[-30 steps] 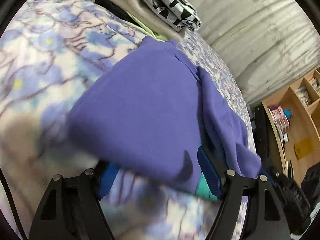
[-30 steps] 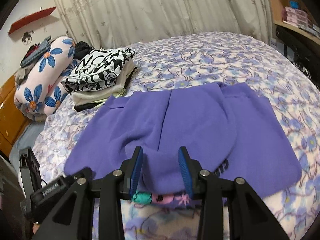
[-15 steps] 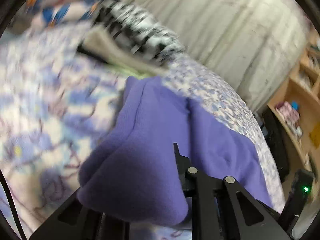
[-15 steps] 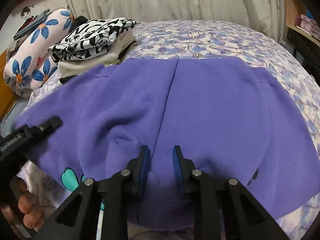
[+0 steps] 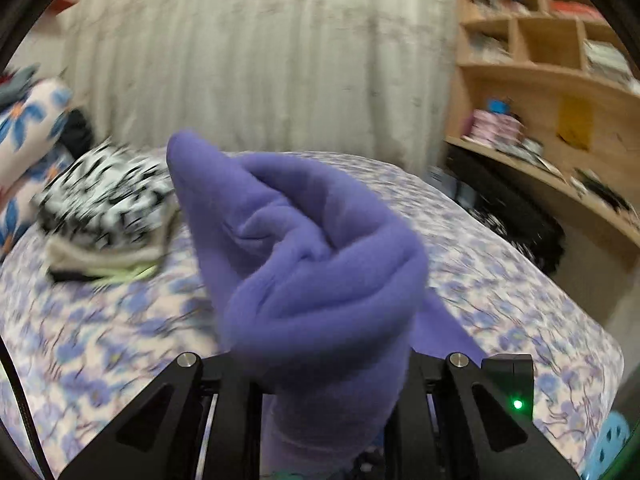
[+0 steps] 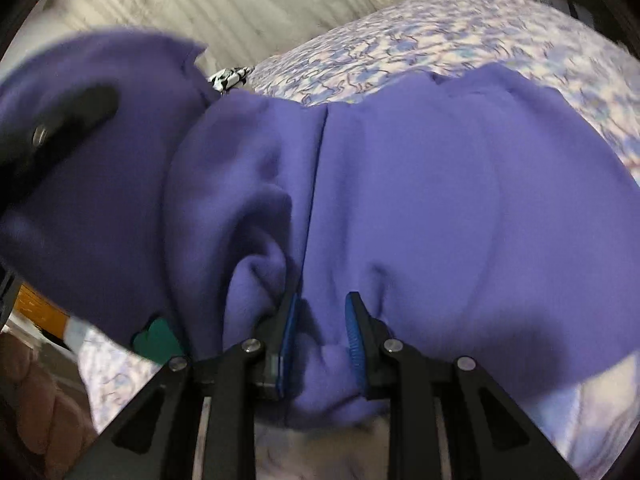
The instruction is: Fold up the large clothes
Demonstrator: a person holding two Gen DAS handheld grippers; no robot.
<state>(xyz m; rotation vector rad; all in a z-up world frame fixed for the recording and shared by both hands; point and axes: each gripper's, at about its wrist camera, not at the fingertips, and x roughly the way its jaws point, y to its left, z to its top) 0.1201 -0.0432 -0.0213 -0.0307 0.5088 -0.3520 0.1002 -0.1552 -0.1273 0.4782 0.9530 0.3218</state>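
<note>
Since a second ago I've lifted the purple sweatshirt (image 6: 420, 184) edge off the bed (image 5: 520, 304). Both left tongs (image 5: 320, 364) and right tongs (image 6: 320, 336) clamp it. Carry evenly, land the edges aligned.

The bed (image 5: 120, 332) carries a blue floral-print cover. Directly on it lie a stack of folded clothes (image 5: 108, 224), topped by a black-and-white patterned piece, a floral pillow (image 5: 28, 128) beside the stack, and part of the purple garment (image 6: 460, 208).
</note>
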